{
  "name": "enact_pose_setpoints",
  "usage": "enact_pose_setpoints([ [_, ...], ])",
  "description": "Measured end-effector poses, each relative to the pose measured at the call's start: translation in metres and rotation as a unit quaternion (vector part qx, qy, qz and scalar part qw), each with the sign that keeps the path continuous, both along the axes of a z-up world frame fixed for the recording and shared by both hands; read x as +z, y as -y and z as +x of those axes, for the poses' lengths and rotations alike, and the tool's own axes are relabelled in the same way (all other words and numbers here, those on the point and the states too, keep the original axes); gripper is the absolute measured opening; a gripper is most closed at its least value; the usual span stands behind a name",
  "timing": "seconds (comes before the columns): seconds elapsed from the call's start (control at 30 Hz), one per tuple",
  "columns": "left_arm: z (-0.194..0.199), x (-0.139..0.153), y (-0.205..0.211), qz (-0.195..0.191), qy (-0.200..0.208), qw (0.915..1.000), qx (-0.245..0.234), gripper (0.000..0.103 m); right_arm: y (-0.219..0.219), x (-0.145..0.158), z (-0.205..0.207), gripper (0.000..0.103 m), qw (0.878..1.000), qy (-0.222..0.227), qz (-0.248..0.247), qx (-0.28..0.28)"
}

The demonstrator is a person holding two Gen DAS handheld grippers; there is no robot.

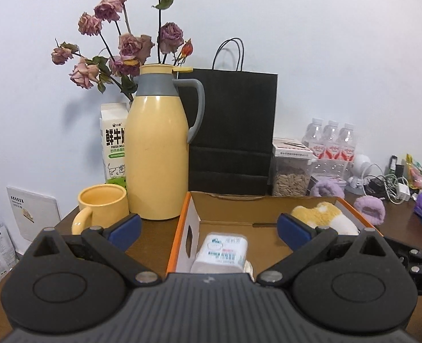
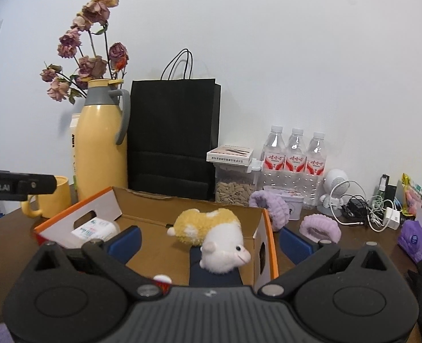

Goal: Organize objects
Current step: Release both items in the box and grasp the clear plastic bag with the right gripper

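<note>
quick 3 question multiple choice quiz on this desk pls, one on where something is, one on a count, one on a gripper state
1. Where is the plush toy?
A. inside the cardboard box
B. on top of the black paper bag
C. in the yellow mug

2. How many water bottles stand by the wall?
A. one
B. three
C. five

3. How are the right gripper fingers set?
A. shut on the plush toy
B. shut on a purple wristband
C. open, holding nothing

Key:
1. A, the toy lies on the box floor between its walls.
2. B, three capped bottles stand side by side.
3. C, the blue pads sit wide apart with nothing clamped.
</note>
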State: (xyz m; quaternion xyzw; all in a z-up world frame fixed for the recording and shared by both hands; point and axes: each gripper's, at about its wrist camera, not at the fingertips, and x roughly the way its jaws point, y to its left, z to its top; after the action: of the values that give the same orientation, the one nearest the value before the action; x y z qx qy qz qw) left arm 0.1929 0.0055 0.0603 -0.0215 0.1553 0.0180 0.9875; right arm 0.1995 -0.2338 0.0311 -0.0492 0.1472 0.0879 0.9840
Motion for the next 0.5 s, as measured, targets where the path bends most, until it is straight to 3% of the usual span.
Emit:
enact_pose_setpoints([
  [0.5,-0.068,-0.025,-0.009,0.018,-0.043,0.9989,-0.004,0.103,0.017,-0.026,-0.075,0.103,0.999,-0.031,0.005,0.008],
])
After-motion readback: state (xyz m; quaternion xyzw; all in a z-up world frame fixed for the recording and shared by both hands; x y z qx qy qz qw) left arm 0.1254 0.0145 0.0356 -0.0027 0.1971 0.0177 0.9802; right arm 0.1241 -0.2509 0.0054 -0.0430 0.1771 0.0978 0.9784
